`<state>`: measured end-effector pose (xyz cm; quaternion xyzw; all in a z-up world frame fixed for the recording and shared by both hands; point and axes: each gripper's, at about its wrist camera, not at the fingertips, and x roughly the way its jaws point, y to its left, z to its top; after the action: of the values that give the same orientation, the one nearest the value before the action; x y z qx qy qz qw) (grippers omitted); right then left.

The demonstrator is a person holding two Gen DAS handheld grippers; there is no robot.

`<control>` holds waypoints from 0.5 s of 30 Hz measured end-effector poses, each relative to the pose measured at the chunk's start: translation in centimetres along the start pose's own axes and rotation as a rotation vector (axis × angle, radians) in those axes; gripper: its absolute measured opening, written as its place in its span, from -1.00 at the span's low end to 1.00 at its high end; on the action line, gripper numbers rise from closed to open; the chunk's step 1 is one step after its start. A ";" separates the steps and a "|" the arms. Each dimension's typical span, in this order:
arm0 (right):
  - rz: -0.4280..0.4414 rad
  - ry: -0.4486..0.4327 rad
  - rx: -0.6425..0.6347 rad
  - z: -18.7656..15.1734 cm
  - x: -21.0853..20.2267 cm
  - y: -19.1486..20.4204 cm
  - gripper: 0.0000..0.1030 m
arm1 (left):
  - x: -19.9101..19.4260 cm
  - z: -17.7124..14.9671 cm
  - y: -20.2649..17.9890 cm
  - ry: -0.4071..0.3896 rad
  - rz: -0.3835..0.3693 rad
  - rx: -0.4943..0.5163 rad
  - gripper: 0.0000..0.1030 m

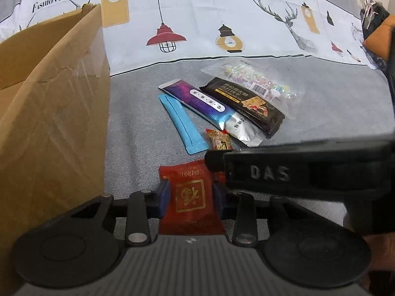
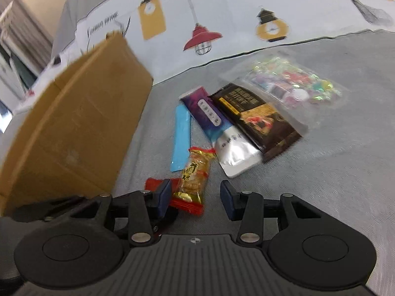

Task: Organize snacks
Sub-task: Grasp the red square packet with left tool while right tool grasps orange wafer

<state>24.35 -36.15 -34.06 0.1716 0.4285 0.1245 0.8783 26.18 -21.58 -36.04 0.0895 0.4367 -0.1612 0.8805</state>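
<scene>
Two handheld grippers work low over a grey bedspread, beside a tall cardboard box that stands at their left, probably where the snacks are meant to go. The left gripper pinches a red packet by its sides, blue pads pressed against the wrapper, seemingly ready to lift it toward the box. The right gripper has its jaws spread around a gold candy: the left pad is near or touching the wrapper, the right pad stands clearly apart, so nothing is gripped yet. Just beyond lie a blue stick, a purple bar, a black bar and a clear bag of bright sweets, overlapping in a loose pile.
</scene>
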 end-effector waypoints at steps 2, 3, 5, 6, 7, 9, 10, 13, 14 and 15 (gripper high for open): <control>-0.004 0.012 0.003 0.0 0.1 -0.3 -0.60 | -0.1 0.0 0.0 -0.003 -0.007 0.000 -0.29; 0.010 0.013 0.028 0.0 0.0 -0.7 -0.61 | -0.2 0.0 0.1 -0.004 -0.014 -0.006 -0.31; -0.005 0.012 0.025 -0.2 -0.6 -1.1 -0.64 | -0.5 0.1 0.2 -0.005 -0.030 -0.026 -0.33; -0.024 0.005 0.010 -0.4 -1.0 -1.1 -0.64 | -0.7 0.2 0.2 -0.004 -0.043 -0.038 -0.35; -0.044 -0.005 0.000 -0.6 -1.5 -1.3 -0.65 | -0.9 0.2 0.3 -0.002 -0.063 -0.051 -0.40; -0.080 -0.034 0.009 -1.1 -2.9 -1.9 -0.65 | -1.6 0.4 0.0 -0.006 -0.106 -0.047 -1.00; -0.090 -0.042 0.014 -1.4 -3.5 -2.3 -0.65 | -1.9 0.4 -0.3 0.000 -0.121 -0.043 -1.00; -0.129 -0.074 0.009 -2.6 -5.9 -3.6 -0.65 | -2.2 0.0 -1.2 0.000 -0.139 -0.025 -1.00; -0.136 -0.079 0.012 -3.0 -6.6 -3.8 -0.65 | -2.0 -0.2 -1.2 0.016 -0.143 -0.037 -1.00; -0.148 -0.084 0.015 -3.6 -7.3 -4.2 -0.65 | -1.8 -0.3 -1.4 0.025 -0.119 -0.034 -1.00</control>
<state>17.42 -41.97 -32.70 0.1511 0.4038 0.0485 0.9010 24.44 -22.39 -34.82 0.0505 0.4549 -0.2049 0.8652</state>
